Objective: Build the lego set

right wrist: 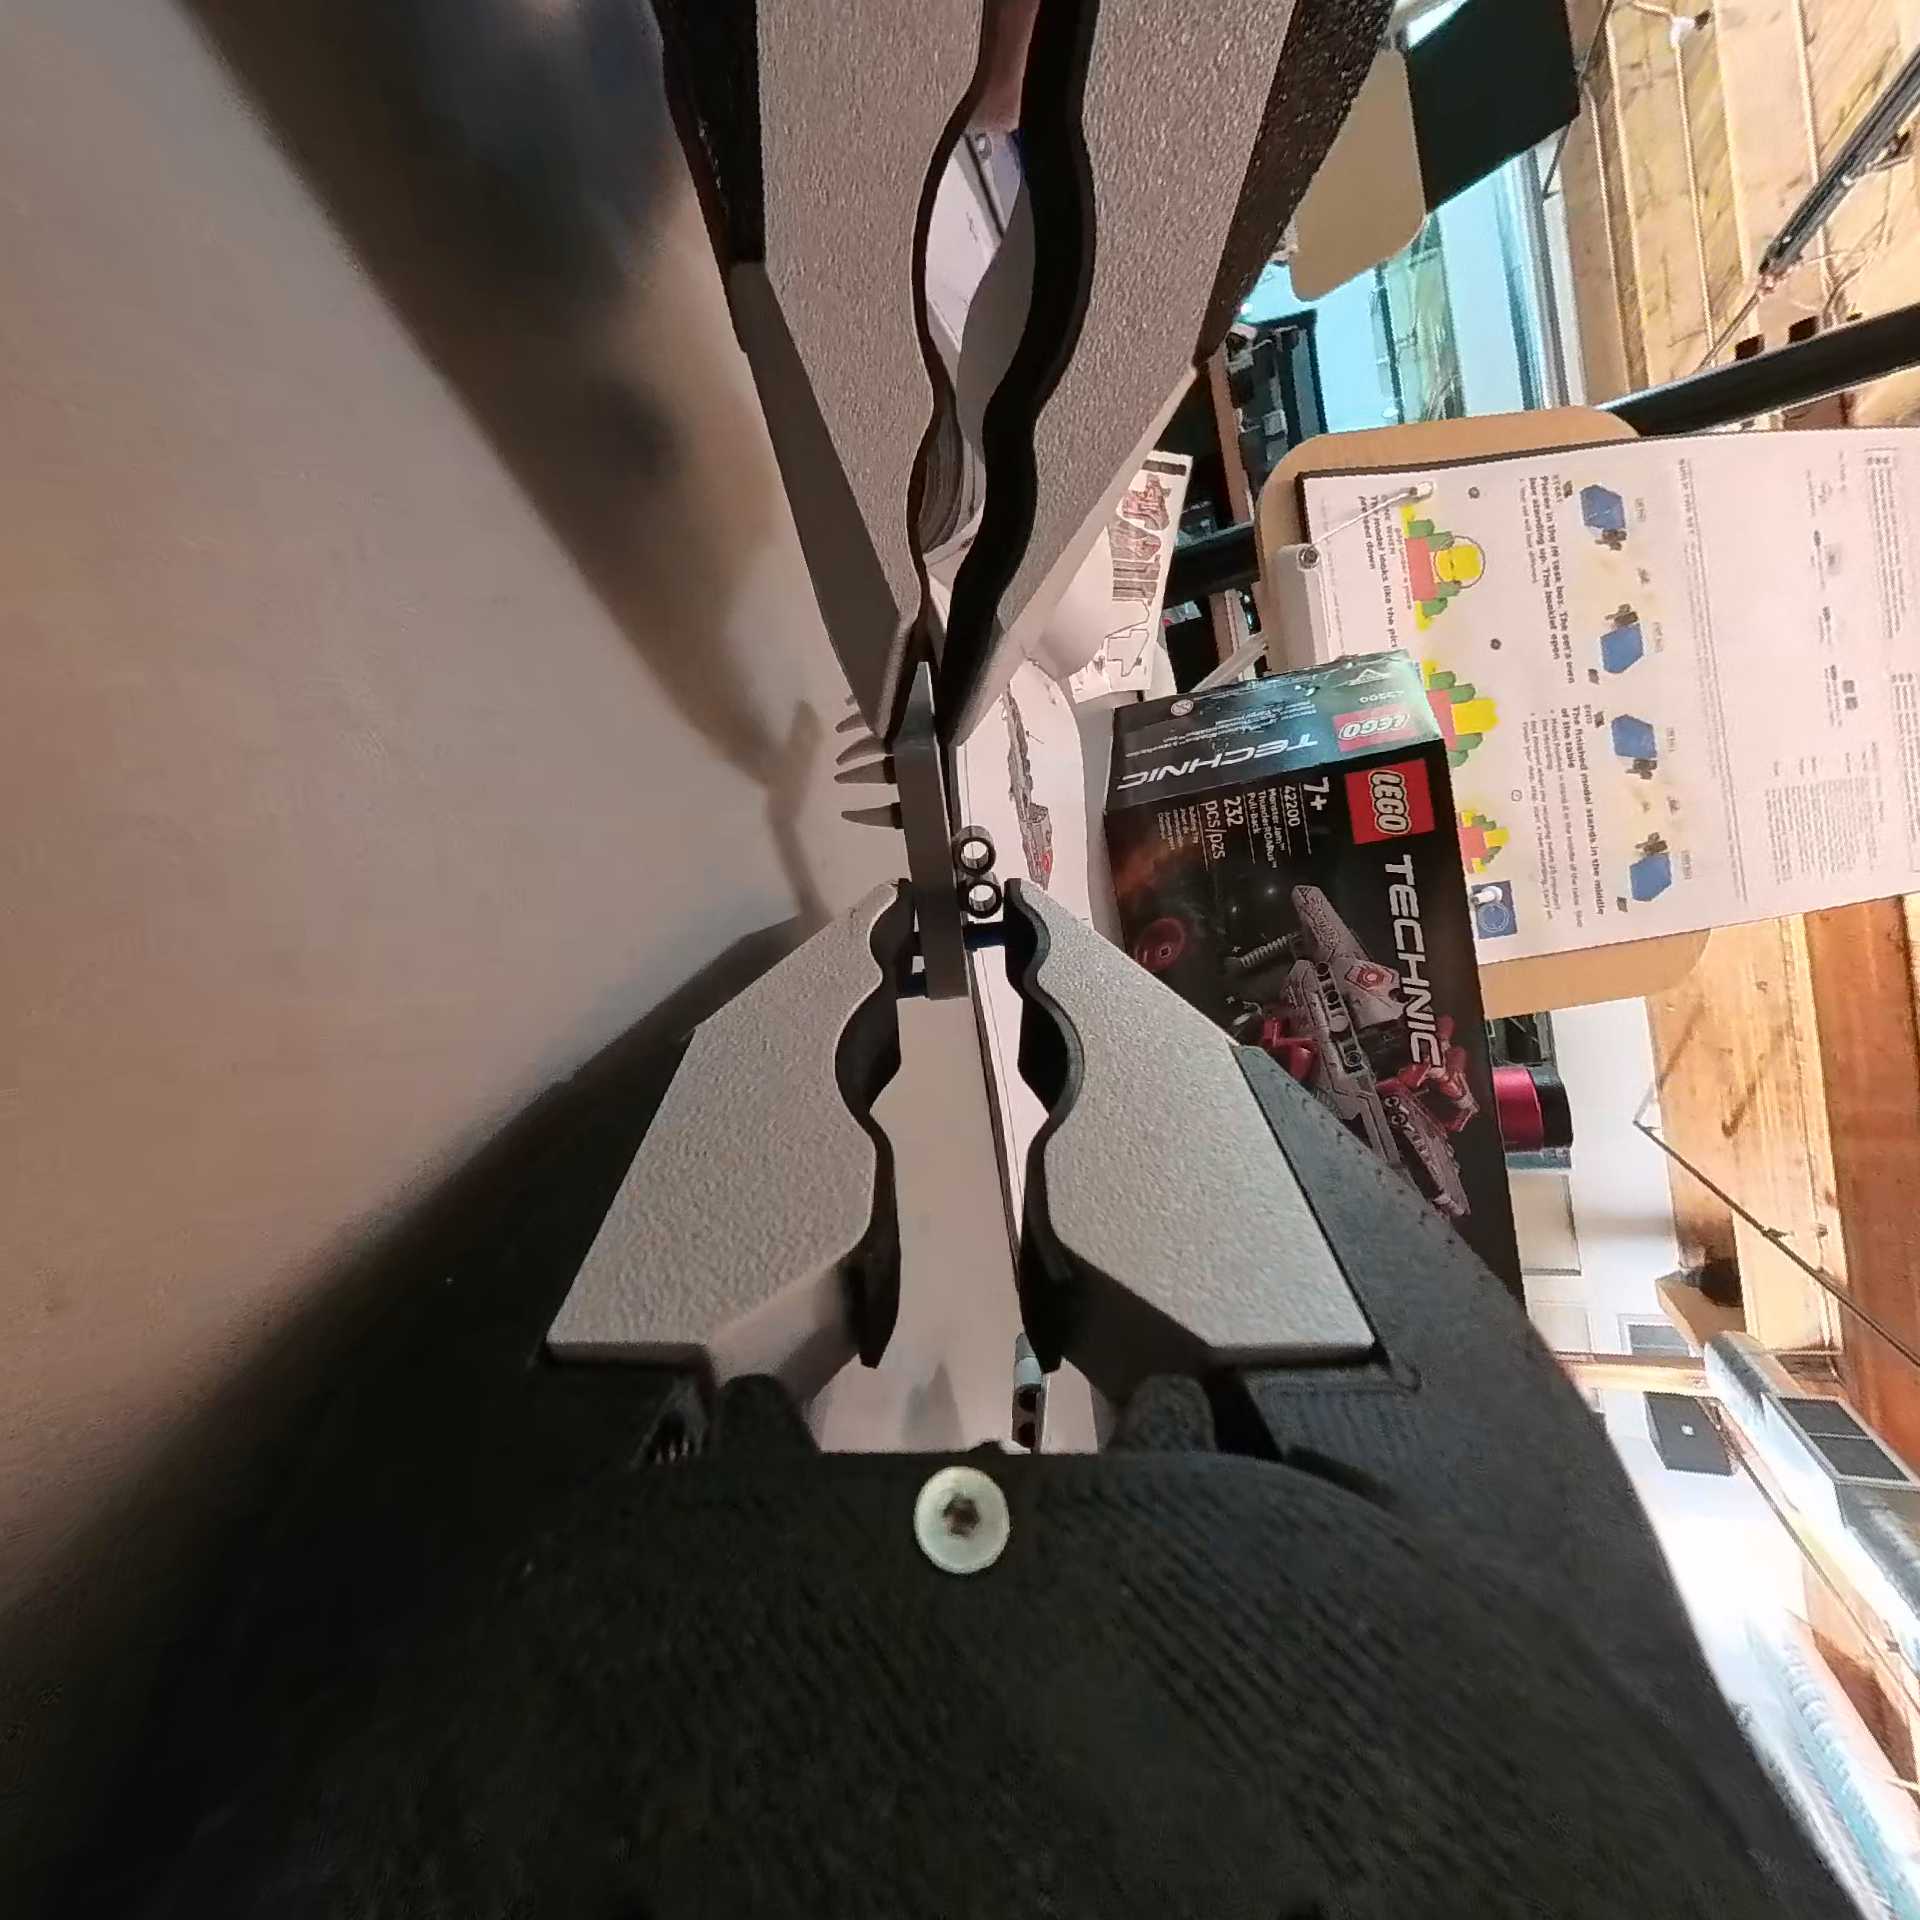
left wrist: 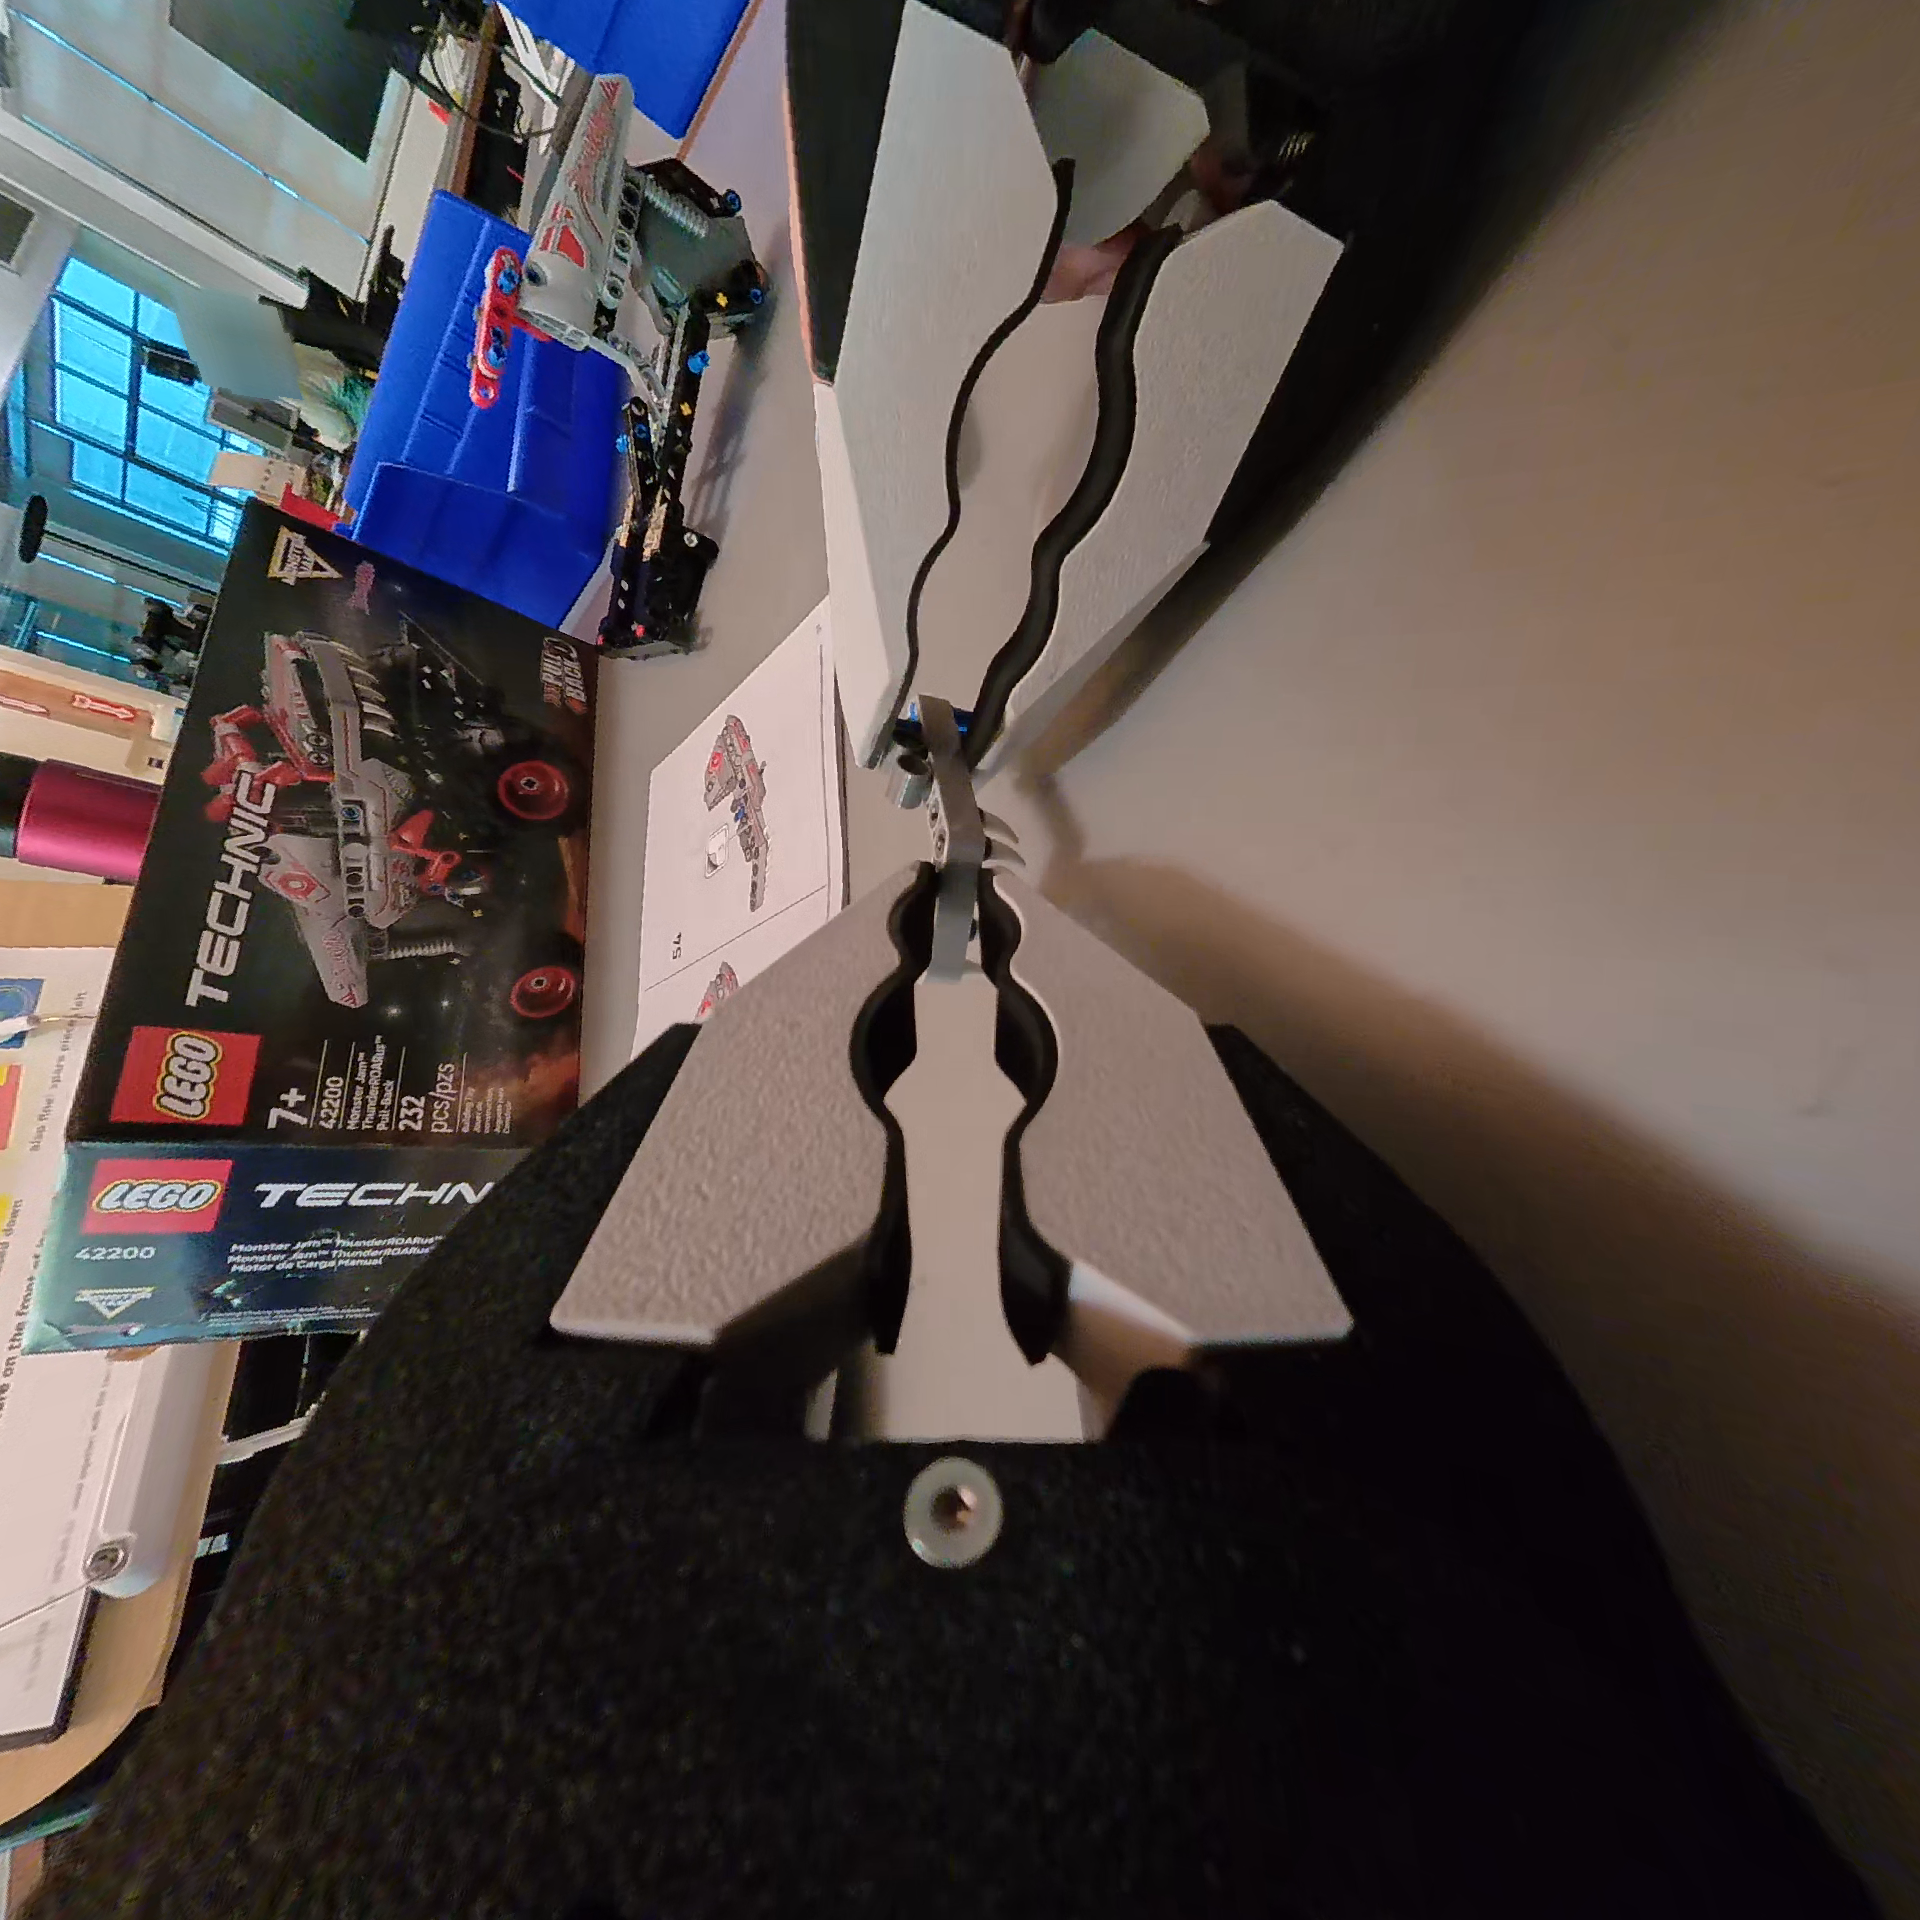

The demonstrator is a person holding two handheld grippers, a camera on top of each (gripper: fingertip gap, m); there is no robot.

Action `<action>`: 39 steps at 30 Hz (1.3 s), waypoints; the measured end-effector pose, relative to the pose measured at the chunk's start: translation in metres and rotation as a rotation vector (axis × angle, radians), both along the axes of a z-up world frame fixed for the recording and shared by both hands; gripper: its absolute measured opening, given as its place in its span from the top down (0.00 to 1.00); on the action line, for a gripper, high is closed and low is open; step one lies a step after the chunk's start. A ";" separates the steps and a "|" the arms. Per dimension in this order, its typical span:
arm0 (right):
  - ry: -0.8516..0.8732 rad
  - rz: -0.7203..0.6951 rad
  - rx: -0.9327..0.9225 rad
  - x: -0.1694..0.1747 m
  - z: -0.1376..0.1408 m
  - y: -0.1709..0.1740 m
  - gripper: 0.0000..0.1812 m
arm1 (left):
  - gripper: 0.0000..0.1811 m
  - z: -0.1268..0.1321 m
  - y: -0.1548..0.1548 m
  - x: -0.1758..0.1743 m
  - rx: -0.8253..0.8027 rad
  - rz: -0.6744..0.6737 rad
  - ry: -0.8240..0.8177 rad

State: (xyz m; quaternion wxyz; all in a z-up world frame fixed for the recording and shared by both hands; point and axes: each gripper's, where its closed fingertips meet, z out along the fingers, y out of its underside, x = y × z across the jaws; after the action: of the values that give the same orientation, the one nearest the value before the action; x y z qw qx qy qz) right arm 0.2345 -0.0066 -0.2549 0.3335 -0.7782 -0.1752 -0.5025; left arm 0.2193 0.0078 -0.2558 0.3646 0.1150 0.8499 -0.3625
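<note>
A lab-like workroom; grey worktable (left wrist: 1558,520), blue parts bins (left wrist: 488,436), posted instruction sheet (right wrist: 1621,675), big windows (left wrist: 135,416).

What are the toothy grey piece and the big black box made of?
The grey piece looks like hard plastic: smooth, matte, with round pin holes and pale spikes. Both grippers are shut on it. The box looks like thin cardboard with a printed, slightly glossy skin: flat faces and a folded edge.

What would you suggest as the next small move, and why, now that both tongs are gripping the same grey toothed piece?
Probably ease the right tongs open and back off. The grey toothed piece is clamped at both ends, the left tongs holding the other end, so neither can carry it toward the partly built model until one lets go.
</note>
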 end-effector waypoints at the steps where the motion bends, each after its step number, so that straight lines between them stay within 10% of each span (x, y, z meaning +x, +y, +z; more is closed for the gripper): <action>1: 0.000 -0.001 0.003 0.000 0.000 0.000 0.92 | 0.97 0.000 0.000 0.000 -0.002 0.000 -0.002; 21: 0.038 0.024 0.126 -0.001 0.014 -0.001 0.72 | 0.97 0.002 0.002 -0.002 -0.046 -0.022 0.050; 39: -0.005 -0.058 0.063 0.010 0.009 -0.008 0.76 | 0.97 0.010 0.007 0.005 -0.057 0.017 -0.015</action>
State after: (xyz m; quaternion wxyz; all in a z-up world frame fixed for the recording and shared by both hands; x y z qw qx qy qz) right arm 0.2444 -0.0143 -0.2459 0.3427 -0.7708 -0.1377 -0.5191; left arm 0.2246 0.0147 -0.2453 0.3771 0.1002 0.8376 -0.3824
